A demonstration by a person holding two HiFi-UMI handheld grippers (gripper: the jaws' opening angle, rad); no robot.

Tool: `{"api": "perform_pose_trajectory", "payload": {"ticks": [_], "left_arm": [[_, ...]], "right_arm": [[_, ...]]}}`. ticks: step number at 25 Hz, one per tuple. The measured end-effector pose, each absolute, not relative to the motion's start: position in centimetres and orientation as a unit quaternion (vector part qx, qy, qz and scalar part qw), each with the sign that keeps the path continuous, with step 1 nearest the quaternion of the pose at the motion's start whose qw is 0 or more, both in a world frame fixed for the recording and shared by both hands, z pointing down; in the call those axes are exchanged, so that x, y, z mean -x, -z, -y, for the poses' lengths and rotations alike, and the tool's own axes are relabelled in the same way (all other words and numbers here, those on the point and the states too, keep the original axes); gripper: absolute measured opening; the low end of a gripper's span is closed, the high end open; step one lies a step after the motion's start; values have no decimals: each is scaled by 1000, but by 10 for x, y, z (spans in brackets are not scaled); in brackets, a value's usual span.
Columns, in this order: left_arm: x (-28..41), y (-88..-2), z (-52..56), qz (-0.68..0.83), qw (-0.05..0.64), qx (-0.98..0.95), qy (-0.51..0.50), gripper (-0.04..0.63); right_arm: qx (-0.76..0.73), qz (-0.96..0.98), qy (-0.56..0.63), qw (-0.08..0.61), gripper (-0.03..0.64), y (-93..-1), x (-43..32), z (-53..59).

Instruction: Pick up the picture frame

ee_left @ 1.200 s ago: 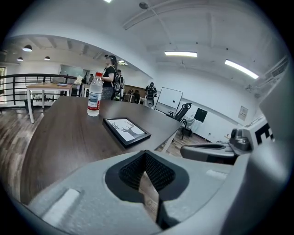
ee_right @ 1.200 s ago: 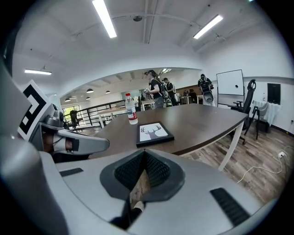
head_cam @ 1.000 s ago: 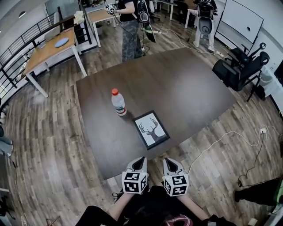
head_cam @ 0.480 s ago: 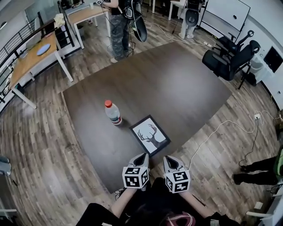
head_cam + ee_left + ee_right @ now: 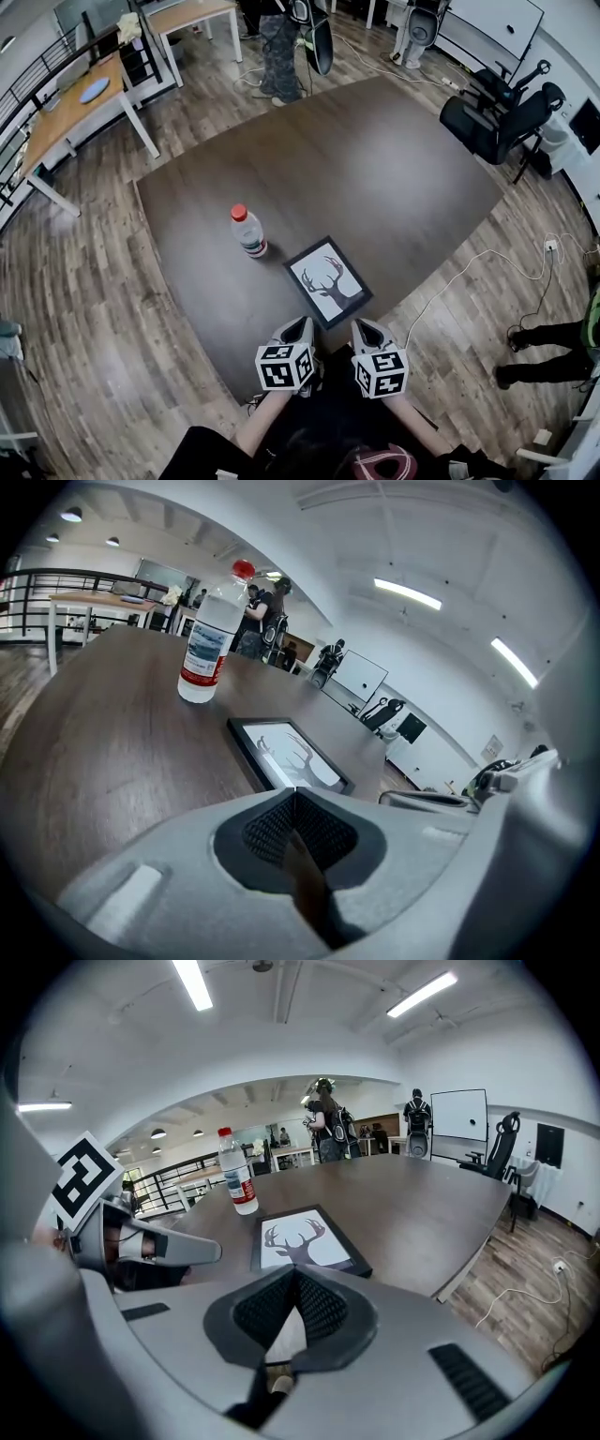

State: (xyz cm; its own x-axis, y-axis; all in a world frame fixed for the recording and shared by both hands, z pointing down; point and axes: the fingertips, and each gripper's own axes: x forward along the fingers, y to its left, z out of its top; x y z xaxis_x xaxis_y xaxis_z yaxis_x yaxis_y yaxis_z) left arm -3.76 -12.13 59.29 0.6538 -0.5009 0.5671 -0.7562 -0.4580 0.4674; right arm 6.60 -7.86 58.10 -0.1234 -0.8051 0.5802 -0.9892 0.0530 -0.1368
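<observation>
A black picture frame (image 5: 328, 281) with a deer silhouette lies flat near the front edge of the dark brown table (image 5: 375, 159). It also shows in the left gripper view (image 5: 286, 754) and the right gripper view (image 5: 306, 1239). My left gripper (image 5: 305, 324) is shut and empty, just short of the frame's near corner. My right gripper (image 5: 361, 327) is shut too, beside the left one, at the table's edge. In both gripper views the jaws meet with nothing between them (image 5: 295, 792) (image 5: 296, 1273).
A clear water bottle (image 5: 248, 231) with a red cap stands left of the frame. People stand beyond the table's far end (image 5: 281, 47). Office chairs (image 5: 492, 117) sit at the right, a wooden desk (image 5: 84, 103) at the left. A white cable (image 5: 487, 272) runs across the floor.
Both grippers have moved forward toward the frame's near edge and sunk slightly. The jaws have stayed shut. The frame and the bottle have not moved on the table.
</observation>
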Motion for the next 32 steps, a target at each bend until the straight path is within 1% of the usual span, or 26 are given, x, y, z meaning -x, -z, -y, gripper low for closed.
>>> {"api": "perform_pose_trajectory", "payload": {"ticks": [6, 13, 14, 15, 16, 17, 19, 23, 25, 29, 32], "left_arm": [[32, -594, 137, 409, 370, -814, -181, 11], [12, -593, 159, 439, 385, -792, -178, 11], [11, -593, 163, 444, 392, -787, -175, 18], [10, -593, 167, 448, 399, -781, -172, 48], [9, -594, 170, 452, 404, -776, -171, 93], [8, -595, 173, 457, 408, -771, -172, 101], [7, -598, 178, 472, 410, -760, -176, 103], [9, -605, 188, 503, 414, -736, -184, 104], [13, -607, 192, 520, 414, -723, -186, 121], [15, -613, 196, 539, 425, -702, -189, 150], [13, -620, 196, 536, 434, -696, -200, 167]], "right_arm": [[-625, 712, -260, 187, 6, -581, -85, 101], [-576, 738, -280, 214, 6, -587, -114, 141], [-573, 741, -277, 216, 6, -586, -118, 149], [-569, 744, -275, 218, 8, -586, -121, 156], [-564, 747, -273, 221, 8, -586, -123, 163], [-558, 751, -273, 224, 8, -587, -124, 169], [-544, 759, -275, 229, 29, -590, -126, 179], [-524, 769, -276, 241, 35, -597, -131, 196], [-510, 773, -280, 253, 66, -605, -129, 202], [-467, 781, -306, 279, 104, -624, -123, 205], [-460, 786, -295, 290, 104, -628, -122, 211]]}}
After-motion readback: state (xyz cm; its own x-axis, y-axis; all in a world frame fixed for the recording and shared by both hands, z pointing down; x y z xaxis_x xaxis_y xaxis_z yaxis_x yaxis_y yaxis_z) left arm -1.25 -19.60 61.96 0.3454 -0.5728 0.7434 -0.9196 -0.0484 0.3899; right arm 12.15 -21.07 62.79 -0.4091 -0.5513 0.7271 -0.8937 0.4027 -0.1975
